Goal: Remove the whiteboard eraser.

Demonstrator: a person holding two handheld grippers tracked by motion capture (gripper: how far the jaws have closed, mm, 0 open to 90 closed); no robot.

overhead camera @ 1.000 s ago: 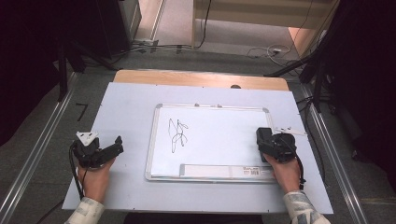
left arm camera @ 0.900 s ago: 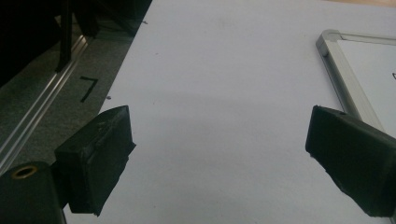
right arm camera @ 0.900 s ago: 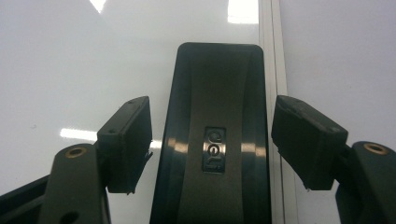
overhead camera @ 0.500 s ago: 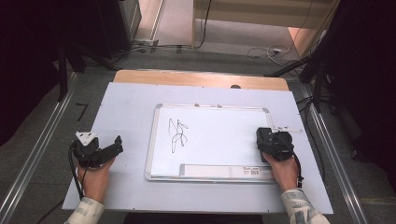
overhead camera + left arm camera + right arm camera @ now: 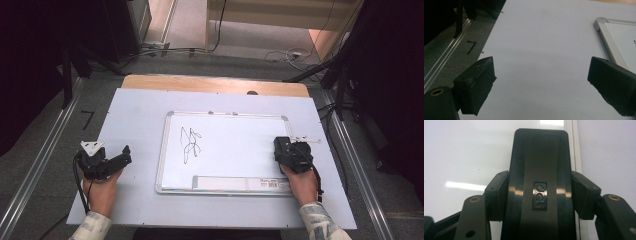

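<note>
A whiteboard [image 5: 163, 150] with a black scribble [image 5: 190, 142] lies flat on the pale table. At its right edge my right gripper [image 5: 283, 149] points down at the board. Its jaws have just been closing, and both pads now press the sides of a black board eraser [image 5: 539, 157] with a small logo; the right gripper [image 5: 540, 195] is shut on it. The eraser rests on the white surface beside the board's metal frame [image 5: 571, 150]. My left gripper [image 5: 125, 155] lies on the table left of the board. In the left gripper view, that gripper [image 5: 541, 82] is open, with bare table between its jaws.
A thin white pen-like item [image 5: 306, 139] lies just right of the board's frame. A long label strip [image 5: 235, 183] runs along the board's near edge. Metal rails [image 5: 45, 160] flank the table. Cables [image 5: 280, 52] lie on the floor beyond its far wooden edge [image 5: 215, 84].
The right gripper has shifted slightly at the board's right edge and its jaws have drawn in around the eraser. The left hand and gripper have stayed put.
</note>
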